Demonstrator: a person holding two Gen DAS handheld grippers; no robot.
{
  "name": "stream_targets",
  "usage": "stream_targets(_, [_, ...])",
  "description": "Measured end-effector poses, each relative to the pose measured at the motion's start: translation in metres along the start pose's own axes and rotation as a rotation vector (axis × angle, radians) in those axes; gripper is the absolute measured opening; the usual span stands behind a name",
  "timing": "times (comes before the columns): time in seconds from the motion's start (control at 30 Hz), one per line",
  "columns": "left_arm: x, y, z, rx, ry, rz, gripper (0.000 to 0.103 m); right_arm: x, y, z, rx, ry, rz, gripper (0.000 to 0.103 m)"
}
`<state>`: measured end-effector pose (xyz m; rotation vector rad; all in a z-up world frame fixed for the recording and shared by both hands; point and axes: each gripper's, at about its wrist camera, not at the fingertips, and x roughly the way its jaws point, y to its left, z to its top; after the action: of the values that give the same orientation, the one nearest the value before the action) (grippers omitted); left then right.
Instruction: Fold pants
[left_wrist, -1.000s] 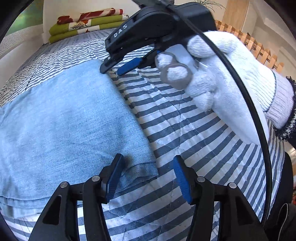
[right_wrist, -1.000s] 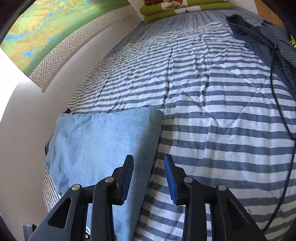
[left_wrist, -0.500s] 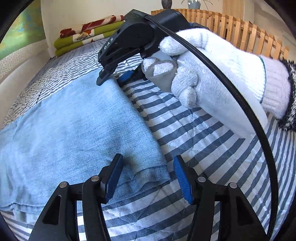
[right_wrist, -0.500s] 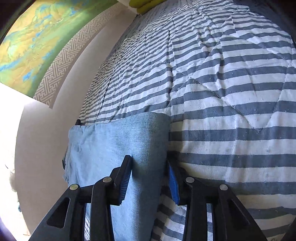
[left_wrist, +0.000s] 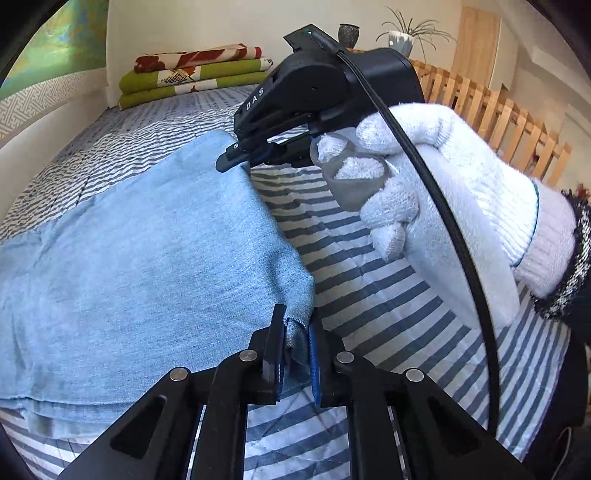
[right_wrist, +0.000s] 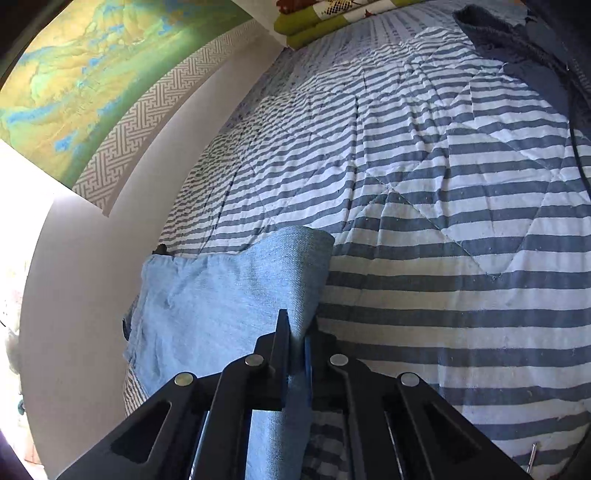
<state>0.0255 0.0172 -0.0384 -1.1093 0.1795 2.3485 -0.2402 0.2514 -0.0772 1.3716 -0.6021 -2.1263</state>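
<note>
Bed (left_wrist: 388, 295), covered by a blue-and-white striped quilt, fills both views; a stack of folded green blankets (left_wrist: 192, 83) lies at its far end, at 12 o'clock in the left wrist view. Pants (left_wrist: 147, 266), light blue denim and already doubled into a broad panel, lie flat on the quilt, spreading toward 9 o'clock from the left gripper; in the right wrist view the panel runs from 6 o'clock up toward the wall at 9 o'clock.

Left gripper (left_wrist: 297, 347): jaws closing on the near corner of the pants' right-hand edge, cloth visibly pinched between the pads. Right gripper (right_wrist: 295, 347): clamped tight on the same edge further along, a ridge of denim standing up between its pads; in the left wrist view it appears at 12 o'clock, held by a white-gloved hand (left_wrist: 443, 192).

Step in hand, as judged: securing both points of one edge before carrying it over. To do it well, both grips should take all layers, lift level together, keep the edge taut between them, and lay it squarely on the opposite edge; an uneven lift would likely skew the fold.
</note>
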Motion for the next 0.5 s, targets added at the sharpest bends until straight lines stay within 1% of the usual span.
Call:
stream_targets(0.07, [-0.008,-0.007,0.007,0.002,-0.018,-0.033,0.01,-0.015,-0.001,-0.002,0.006,-0.018,-0.001,0.005])
stream_targets(0.1, [-0.008,-0.011,0.016,0.011,-0.027,-0.049,0.01,-0.024,-0.001,-0.003,0.007,-0.032,-0.003,0.004])
stream_targets(0.13, [-0.011,-0.019,0.018,0.027,-0.03,-0.07,0.01,-0.034,0.0,-0.005,0.004,-0.045,-0.008,0.004])
stream_targets(0.23, [-0.019,-0.041,0.022,-0.004,-0.034,-0.184,0.01,-0.07,-0.005,-0.011,0.001,-0.073,-0.043,0.004])
stream_targets(0.3, [-0.025,-0.061,0.027,0.007,-0.045,-0.247,0.01,-0.098,-0.01,-0.018,0.013,-0.091,-0.066,0.004])
stream_targets(0.4, [-0.039,-0.104,0.026,0.06,-0.064,-0.335,0.01,-0.148,-0.022,-0.04,0.042,-0.138,-0.117,0.004])
stream_targets(0.47, [-0.045,-0.131,0.022,0.078,-0.057,-0.396,0.01,-0.182,-0.034,-0.063,0.088,-0.169,-0.127,0.004])
stream_targets(0.5, [-0.044,-0.138,0.02,0.083,-0.046,-0.421,0.01,-0.197,-0.039,-0.073,0.102,-0.18,-0.137,0.004])
